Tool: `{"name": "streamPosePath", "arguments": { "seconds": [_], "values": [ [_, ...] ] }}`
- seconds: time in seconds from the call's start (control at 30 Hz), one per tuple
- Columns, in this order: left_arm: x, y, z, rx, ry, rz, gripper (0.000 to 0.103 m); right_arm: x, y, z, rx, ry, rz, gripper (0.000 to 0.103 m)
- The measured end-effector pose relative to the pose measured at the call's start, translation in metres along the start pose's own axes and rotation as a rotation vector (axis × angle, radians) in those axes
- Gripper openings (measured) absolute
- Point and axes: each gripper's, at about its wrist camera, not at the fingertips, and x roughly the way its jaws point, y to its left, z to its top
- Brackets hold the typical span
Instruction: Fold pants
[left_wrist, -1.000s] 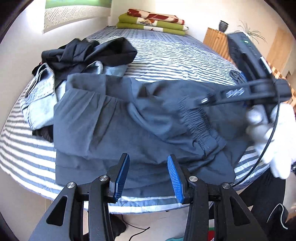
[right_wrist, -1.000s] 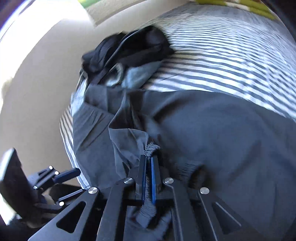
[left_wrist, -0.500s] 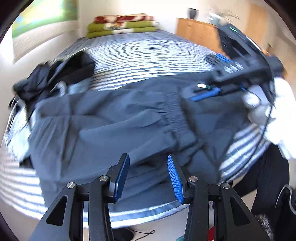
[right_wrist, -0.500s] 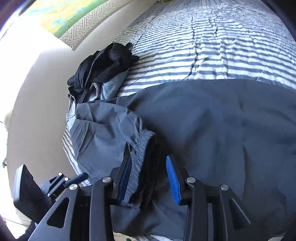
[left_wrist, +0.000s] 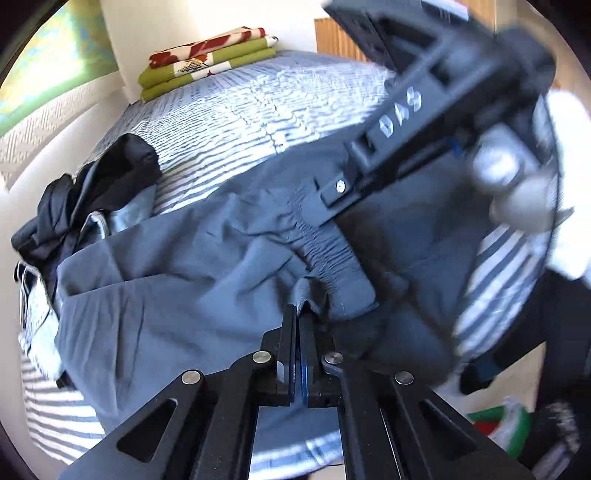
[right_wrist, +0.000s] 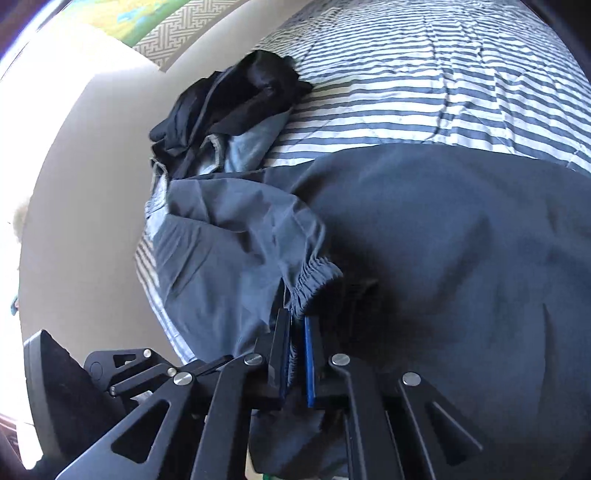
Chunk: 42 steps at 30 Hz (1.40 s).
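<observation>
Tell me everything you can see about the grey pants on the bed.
The grey pants are thin, smooth woven fabric with a gathered elastic waistband. They lie crumpled across the near edge of the striped bed, partly over a pile of dark and light-blue clothes. The left gripper is shut on a fold beside the waistband; the right gripper is closing with the waistband between its pads.

Sunlit striped bed against a cream wall.
</observation>
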Motion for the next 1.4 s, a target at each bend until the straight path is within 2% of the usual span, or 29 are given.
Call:
{"name": "streamPosePath", "arguments": {
  "seconds": [0.1, 0.17, 0.2, 0.27, 0.33, 0.37, 0.43, 0.47, 0.53, 0.57, 0.63, 0.8, 1.0, 1.07, 1.1, 1.17, 1.23, 1.4],
  "values": [
    [-0.013, -0.006, -0.002, -0.005, -0.004, -0.036, 0.0, -0.002, -0.001, -0.004, 0.002, -0.001, 0.002, 0.007],
    [-0.004, -0.017, -0.005, 0.024, 0.01, -0.023, 0.0, -0.003, -0.007, -0.008, 0.016, -0.008, -0.022, 0.012],
    [0.002, -0.021, -0.005, 0.033, 0.02, -0.006, 0.001, -0.002, -0.013, -0.009, 0.043, -0.004, -0.023, 0.015],
    [0.017, -0.029, -0.008, 0.043, 0.057, -0.002, 0.002, -0.005, -0.026, -0.012, 0.1, -0.009, 0.001, 0.03],
    [0.02, -0.03, -0.007, 0.032, 0.062, -0.01, 0.006, -0.008, -0.035, -0.016, 0.131, -0.012, 0.013, 0.032],
    [0.017, -0.029, -0.005, 0.021, 0.052, -0.022, 0.009, -0.009, -0.038, -0.018, 0.134, -0.013, 0.014, 0.032],
    [0.012, -0.031, 0.0, 0.025, 0.021, -0.04, 0.027, -0.01, -0.041, -0.017, 0.142, -0.021, 0.009, 0.032],
    [0.012, -0.035, 0.003, 0.039, 0.012, -0.042, 0.032, -0.009, -0.042, -0.016, 0.143, -0.024, 0.004, 0.032],
    [0.017, -0.041, 0.007, 0.055, 0.02, -0.08, 0.051, -0.008, -0.042, -0.014, 0.139, -0.029, 0.001, 0.034],
    [0.023, -0.043, 0.009, 0.057, 0.028, -0.093, 0.052, -0.006, -0.041, -0.013, 0.133, -0.028, 0.001, 0.035],
    [0.032, -0.049, 0.01, 0.07, 0.058, -0.094, 0.052, -0.002, -0.041, -0.013, 0.12, -0.021, -0.007, 0.04],
    [0.034, -0.055, 0.012, 0.095, 0.042, -0.032, 0.052, 0.009, -0.04, -0.018, 0.104, 0.015, 0.023, 0.04],
    [0.061, -0.055, 0.014, 0.071, 0.079, -0.063, 0.054, 0.013, -0.044, -0.017, 0.166, 0.028, 0.085, 0.042],
    [0.062, -0.052, 0.013, 0.073, 0.068, -0.065, 0.049, 0.009, -0.046, -0.017, 0.186, 0.014, 0.114, 0.042],
    [0.062, -0.049, 0.013, 0.068, 0.067, -0.066, 0.041, 0.004, -0.047, -0.017, 0.187, -0.002, 0.109, 0.042],
    [0.059, -0.037, 0.014, 0.017, 0.07, -0.098, 0.036, -0.002, -0.05, -0.017, 0.188, -0.023, 0.09, 0.042],
    [0.054, -0.023, 0.015, -0.042, 0.059, -0.13, 0.025, -0.005, -0.053, -0.02, 0.191, -0.027, 0.085, 0.042],
    [0.045, 0.01, 0.017, -0.168, 0.028, -0.17, 0.022, 0.001, -0.053, -0.027, 0.2, -0.002, 0.109, 0.045]
  ]
}}
